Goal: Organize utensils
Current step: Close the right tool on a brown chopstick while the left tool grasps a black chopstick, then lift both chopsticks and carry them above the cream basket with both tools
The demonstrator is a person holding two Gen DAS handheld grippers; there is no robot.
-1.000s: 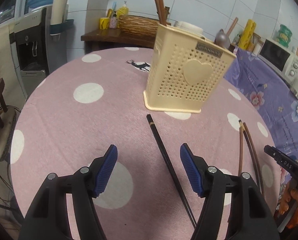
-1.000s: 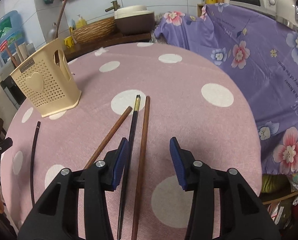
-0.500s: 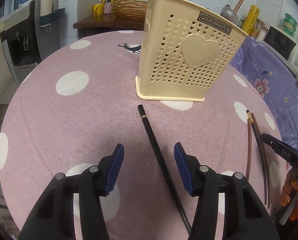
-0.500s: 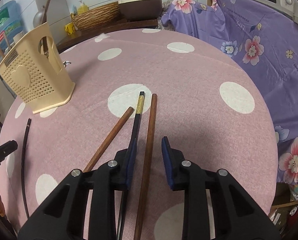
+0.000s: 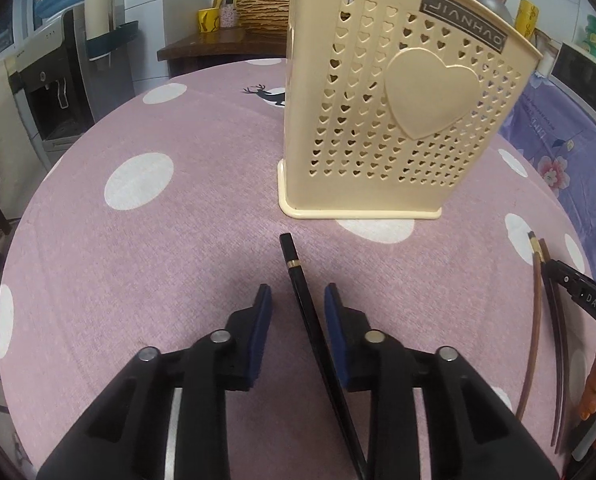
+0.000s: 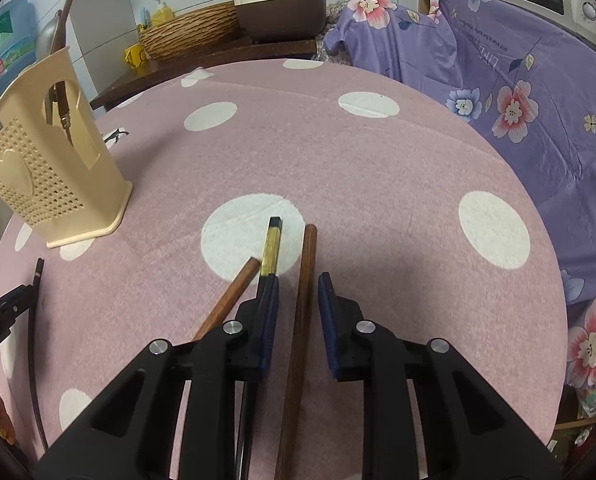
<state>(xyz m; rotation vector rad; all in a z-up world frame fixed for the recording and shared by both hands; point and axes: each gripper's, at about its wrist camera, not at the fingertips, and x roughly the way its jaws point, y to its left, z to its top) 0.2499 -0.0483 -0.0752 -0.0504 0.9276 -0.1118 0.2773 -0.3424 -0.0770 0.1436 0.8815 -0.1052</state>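
A cream perforated utensil holder (image 5: pixel 378 140) stands on the pink dotted tablecloth (image 5: pixel 157 260). Just in front of it lies a black chopstick (image 5: pixel 293 264); my left gripper (image 5: pixel 297 294) is closing around it, the stick nearer the right pad, gaps on both sides. In the right wrist view, a brown chopstick (image 6: pixel 308 256) lies between the closing pads of my right gripper (image 6: pixel 298 282), with a gap on either side. A black chopstick with a gold band (image 6: pixel 271 248) runs under its left finger. A second brown chopstick (image 6: pixel 237 284) lies further left. The holder (image 6: pixel 45 176) has utensil handles in it.
A wooden side table behind the round table carries a wicker basket (image 6: pixel 189 36) and a brown pot (image 6: pixel 281 4). Purple flowered cloth (image 6: pixel 518 80) covers the furniture on the right. A water dispenser (image 5: pixel 57 92) stands to the left, a microwave (image 5: pixel 586 76) far right.
Both grippers moved forward and down toward the table while their jaws narrowed. The left now straddles the black chopstick, the right the brown one. The chopsticks have not moved.
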